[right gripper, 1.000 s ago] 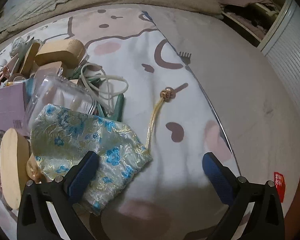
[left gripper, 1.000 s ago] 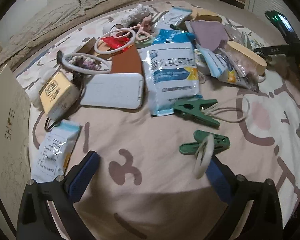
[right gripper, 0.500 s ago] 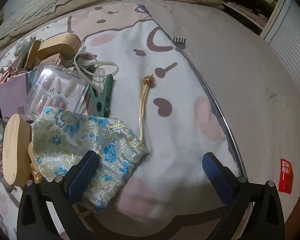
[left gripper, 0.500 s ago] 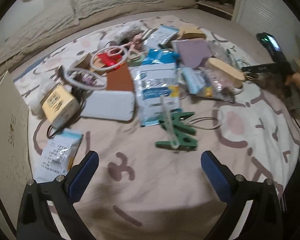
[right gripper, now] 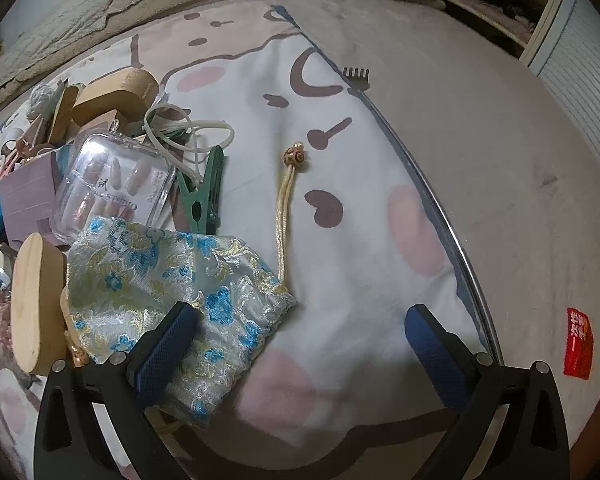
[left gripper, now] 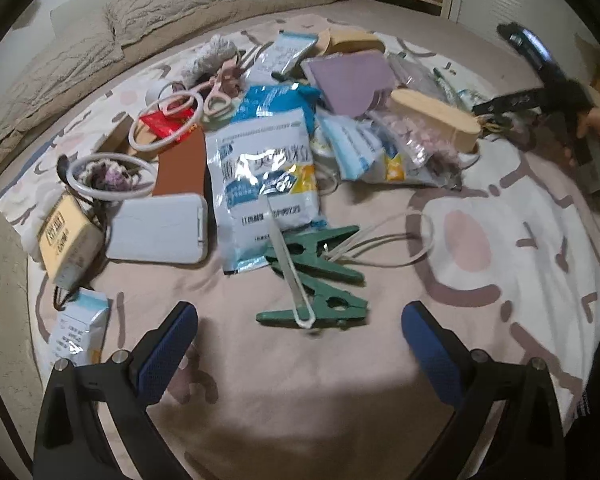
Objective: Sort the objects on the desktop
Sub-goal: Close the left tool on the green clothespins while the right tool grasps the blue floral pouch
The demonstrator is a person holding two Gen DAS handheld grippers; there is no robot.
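Your left gripper (left gripper: 300, 332) is spread wide and empty, two green clothespins (left gripper: 316, 268) just ahead between its fingers. Your right gripper (right gripper: 302, 332) also gapes empty, its left finger over the brocade pouch (right gripper: 172, 276).

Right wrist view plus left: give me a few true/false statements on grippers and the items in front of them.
1. The right gripper is open and holds nothing. True.
2. The brocade pouch stands upright. False: it lies flat, its gold cord stretched out on the sheet.
3. The left gripper is shut on a green clothespin. False: it is open; the green clothespins lie ahead of it.
4. The clear nail box sits beyond the pouch. True.
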